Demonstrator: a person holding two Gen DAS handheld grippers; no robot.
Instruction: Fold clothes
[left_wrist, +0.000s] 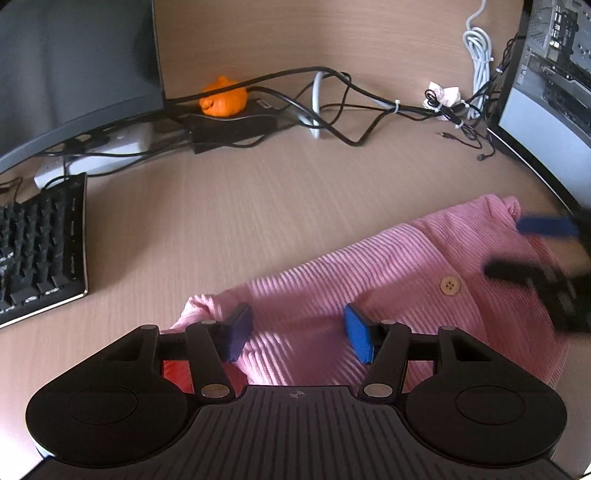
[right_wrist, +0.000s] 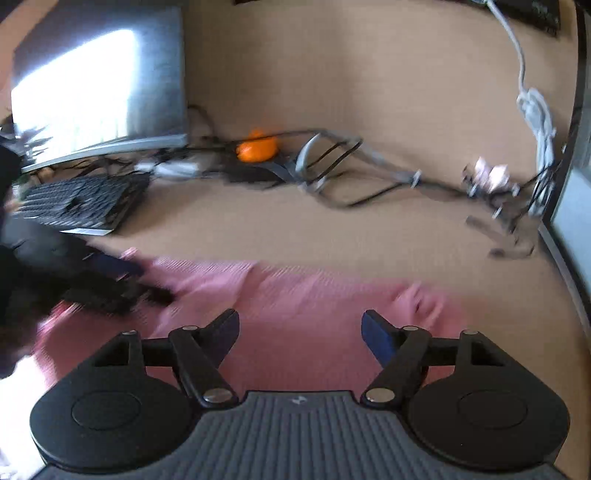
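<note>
On the counter (left_wrist: 258, 206): my pink ribbed garment (left_wrist: 388, 280) lies spread, tan button (left_wrist: 450, 285) up.
Left gripper (left_wrist: 297, 332): mine, jaws wide, over its near edge.
Right gripper (right_wrist: 300, 334): mine, wide too, above the cloth.
Behind: keyboard (left_wrist: 37, 251), cables (left_wrist: 332, 110).

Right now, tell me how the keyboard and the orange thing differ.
The keyboard is black, flat and wide; the orange thing is a small, rounded lump. The keyboard lies directly on the desk at the left; the orange thing sits on a black box among cables at the back. Both lie beyond the pink garment.
</note>
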